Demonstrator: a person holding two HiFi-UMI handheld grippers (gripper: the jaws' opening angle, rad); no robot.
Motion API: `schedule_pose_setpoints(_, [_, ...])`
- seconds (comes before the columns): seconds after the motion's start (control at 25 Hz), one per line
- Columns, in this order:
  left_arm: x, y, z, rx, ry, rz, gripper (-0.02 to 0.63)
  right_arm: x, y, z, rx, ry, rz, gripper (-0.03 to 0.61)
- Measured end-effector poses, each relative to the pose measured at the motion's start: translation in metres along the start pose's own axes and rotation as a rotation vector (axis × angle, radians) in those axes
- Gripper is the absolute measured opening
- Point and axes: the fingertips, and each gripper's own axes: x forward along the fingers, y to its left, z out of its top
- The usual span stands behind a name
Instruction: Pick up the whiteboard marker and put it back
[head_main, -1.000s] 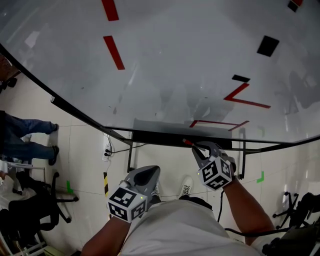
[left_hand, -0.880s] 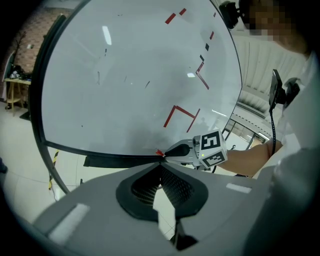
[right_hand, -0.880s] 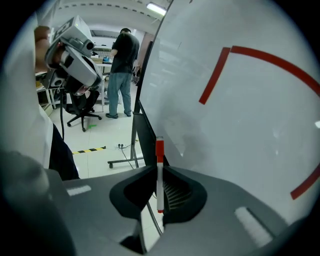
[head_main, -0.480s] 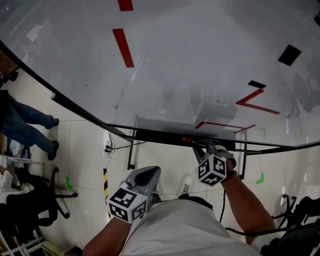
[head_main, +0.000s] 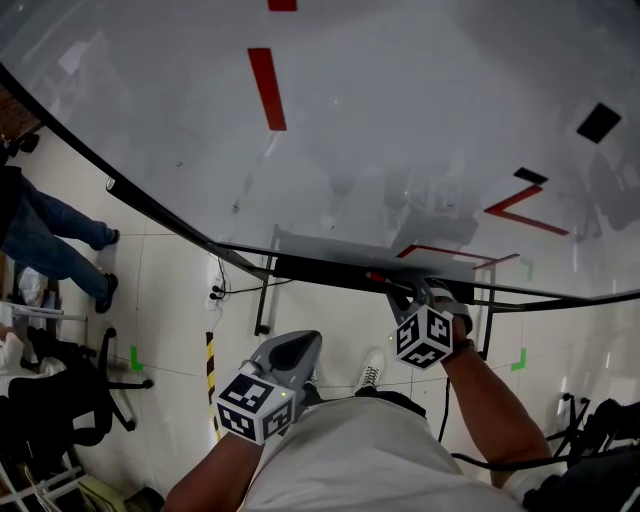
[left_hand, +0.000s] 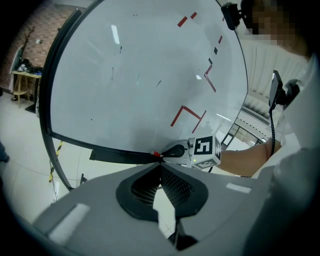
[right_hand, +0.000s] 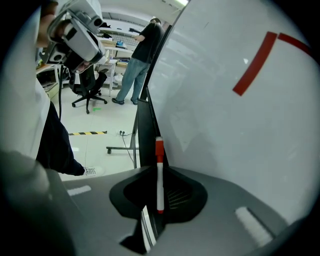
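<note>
Where the head view looks steeply down, a large whiteboard (head_main: 400, 130) fills the upper part of the picture, with red tape strips (head_main: 267, 88) and a black square (head_main: 598, 122) stuck on it. Along its lower edge runs a black marker tray (head_main: 320, 272). On the floor to the left, a bystander's jeans-clad legs (head_main: 45, 240) and an office chair (head_main: 60, 400) show. Only the right gripper view gives that bystander (right_hand: 142, 55) full length, back turned, beside the board's edge.

The left gripper (head_main: 298, 342) hangs low by the wearer's body, well apart from the tray. Its own view shows its jaws pressed together with nothing between them. That view alone takes in the right gripper (left_hand: 175, 151) from the side, up at the tray.

The right gripper (head_main: 402, 293) sits at the tray's front edge. Its jaws are clamped on the whiteboard marker (right_hand: 159, 175), a white barrel held lengthwise along them. The head view shows only the marker's red cap (head_main: 376, 280) poking out leftward at the tray. The right gripper view shows the cap pointing forward along the tray's length. No view settles whether the marker touches the tray.
</note>
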Motion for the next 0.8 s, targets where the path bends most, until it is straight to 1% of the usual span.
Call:
schedule_pose_setpoints(0.04, [0.000,0.000,0.000,0.000,0.000,0.000,0.017,0.000,0.000,0.000,0.005,0.001,0.003,0.040])
schedule_pose_setpoints(0.16, [0.001,0.000,-0.002,-0.003,0.003,0.000,0.017,0.001,0.002,-0.003,0.009,0.009,0.014,0.071])
schedule_pose_setpoints(0.36, [0.002,0.000,-0.001,0.001,0.003,0.000,0.017,0.000,0.004,-0.003,0.019,0.006,0.014,0.071])
schedule_pose_setpoints(0.6, [0.004,-0.002,-0.001,-0.001,0.006,-0.006,0.016,-0.005,0.004,-0.003,0.064,-0.002,0.011,0.071])
schedule_pose_setpoints(0.8, [0.006,-0.004,-0.001,0.004,0.011,-0.012,0.017,-0.010,0.001,-0.005,0.078,-0.001,0.003,0.071])
